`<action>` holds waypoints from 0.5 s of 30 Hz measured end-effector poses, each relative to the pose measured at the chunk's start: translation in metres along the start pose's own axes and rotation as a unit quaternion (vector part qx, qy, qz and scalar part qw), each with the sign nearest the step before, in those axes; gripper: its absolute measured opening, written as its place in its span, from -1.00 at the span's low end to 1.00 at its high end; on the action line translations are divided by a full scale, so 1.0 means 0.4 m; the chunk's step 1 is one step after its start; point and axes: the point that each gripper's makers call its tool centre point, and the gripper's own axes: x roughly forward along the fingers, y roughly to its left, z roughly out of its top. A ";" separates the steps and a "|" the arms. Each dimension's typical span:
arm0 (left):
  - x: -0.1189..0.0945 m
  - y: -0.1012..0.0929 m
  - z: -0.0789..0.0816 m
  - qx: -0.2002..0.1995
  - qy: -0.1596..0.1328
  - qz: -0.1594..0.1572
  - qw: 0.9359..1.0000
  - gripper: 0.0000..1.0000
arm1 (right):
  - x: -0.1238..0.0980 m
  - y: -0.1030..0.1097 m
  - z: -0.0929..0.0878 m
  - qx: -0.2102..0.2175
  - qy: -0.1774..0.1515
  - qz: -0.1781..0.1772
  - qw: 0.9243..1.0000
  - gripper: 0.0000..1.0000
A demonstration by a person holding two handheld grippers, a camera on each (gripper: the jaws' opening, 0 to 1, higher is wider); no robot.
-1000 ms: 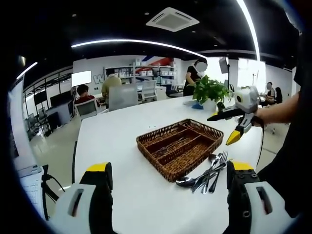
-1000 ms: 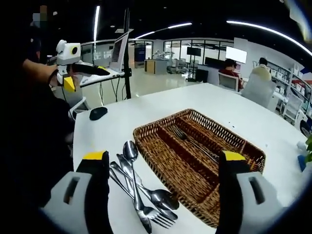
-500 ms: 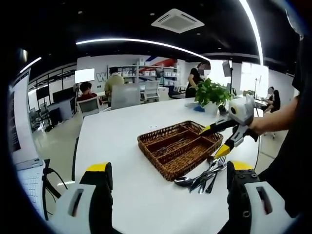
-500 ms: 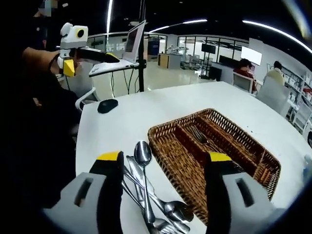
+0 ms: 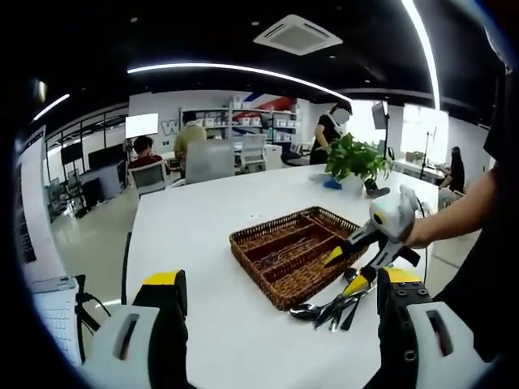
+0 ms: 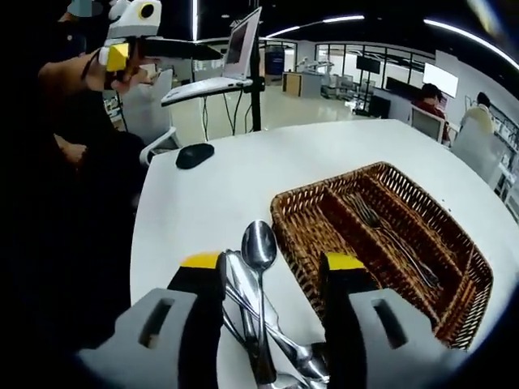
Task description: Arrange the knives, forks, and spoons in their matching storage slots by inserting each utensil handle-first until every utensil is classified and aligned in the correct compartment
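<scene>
Utensils [image 5: 334,305]: a loose pile of spoons and forks on the white table [image 5: 203,227], just beside the near corner of the wicker tray [image 5: 285,247], outside it. In right gripper view the pile [image 6: 259,324] sits between that gripper's two yellow-tipped jaws, w/ one spoon bowl [image 6: 259,244] pointing away, toward the far table edge; other spoons and fork tines overlap lower down, blurred. Right gripper [image 6: 269,263] jaws are apart, straddling the pile, nothing pinched; can't tell if tips touch the table. In left gripper view the right gripper [image 5: 347,271] comes in from the right, held by a person's hand, tips low over the pile next to the tray. Left gripper [image 5: 280,279] jaws spread wide, nothing between them, held back from the tray. Tray has lengthwise compartments; a couple of forks [image 6: 389,231] already lie in one middle slot, others look bare. Black mouse [image 6: 195,155] near the far table edge, well apart from tray. Potted plant [image 5: 354,158] at far end of table beyond the tray. Office w/ seated people in background.
</scene>
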 end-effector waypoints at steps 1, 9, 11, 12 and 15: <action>-0.002 0.000 0.003 -0.001 0.000 0.000 1.000 0.99 | 0.007 0.003 -0.007 0.001 0.005 0.002 1.000 -0.11; -0.015 -0.006 0.013 -0.001 0.020 0.004 1.000 0.99 | 0.053 0.031 -0.066 0.004 0.054 0.033 0.998 -0.43; -0.018 -0.004 0.014 -0.003 0.022 0.006 1.000 0.99 | 0.063 0.026 -0.073 0.005 0.059 0.033 0.998 -0.45; -0.020 -0.004 0.017 -0.003 0.022 0.006 1.000 0.99 | 0.070 0.022 -0.077 0.005 0.061 0.032 0.998 -0.48; -0.019 0.000 0.017 -0.004 0.020 0.005 1.000 0.99 | 0.085 0.017 -0.102 0.010 0.079 0.035 0.996 -0.55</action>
